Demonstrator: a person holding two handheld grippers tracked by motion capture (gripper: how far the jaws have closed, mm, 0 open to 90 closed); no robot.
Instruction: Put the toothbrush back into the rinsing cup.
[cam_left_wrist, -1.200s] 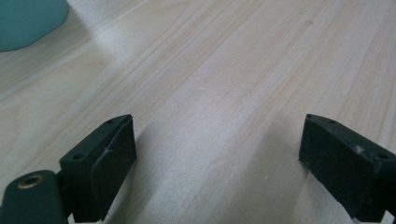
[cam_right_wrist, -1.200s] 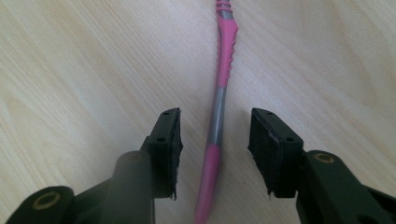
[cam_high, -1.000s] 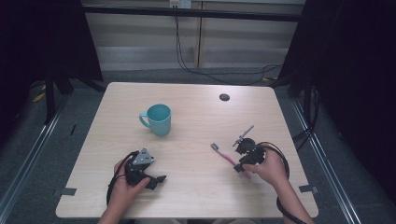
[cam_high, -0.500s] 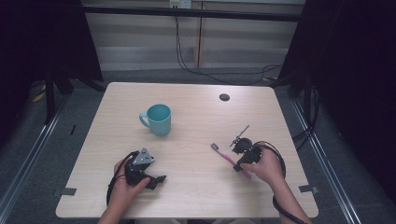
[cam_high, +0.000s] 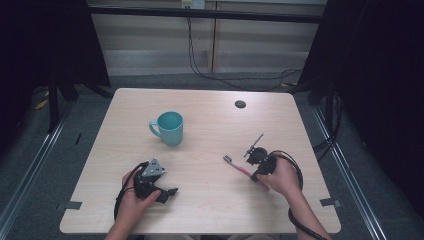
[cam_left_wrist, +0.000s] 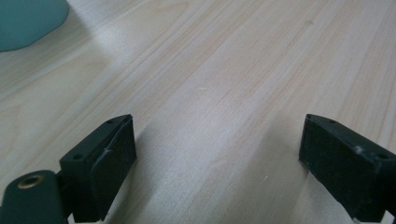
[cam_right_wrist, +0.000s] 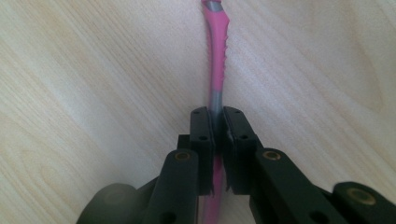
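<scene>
Between black claw (cam_right_wrist: 218, 135), ridged pink toothbrush (cam_right_wrist: 215, 56)

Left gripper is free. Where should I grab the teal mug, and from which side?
Take the teal mug by its right rim wall, open left gripper coming from above. It stands upright with its mouth open, and its handle points left, so the right side is unobstructed.

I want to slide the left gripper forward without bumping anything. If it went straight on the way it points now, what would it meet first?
Probably nothing: the left gripper, jaws open, faces bare table. The teal mug sits off to one side.
</scene>
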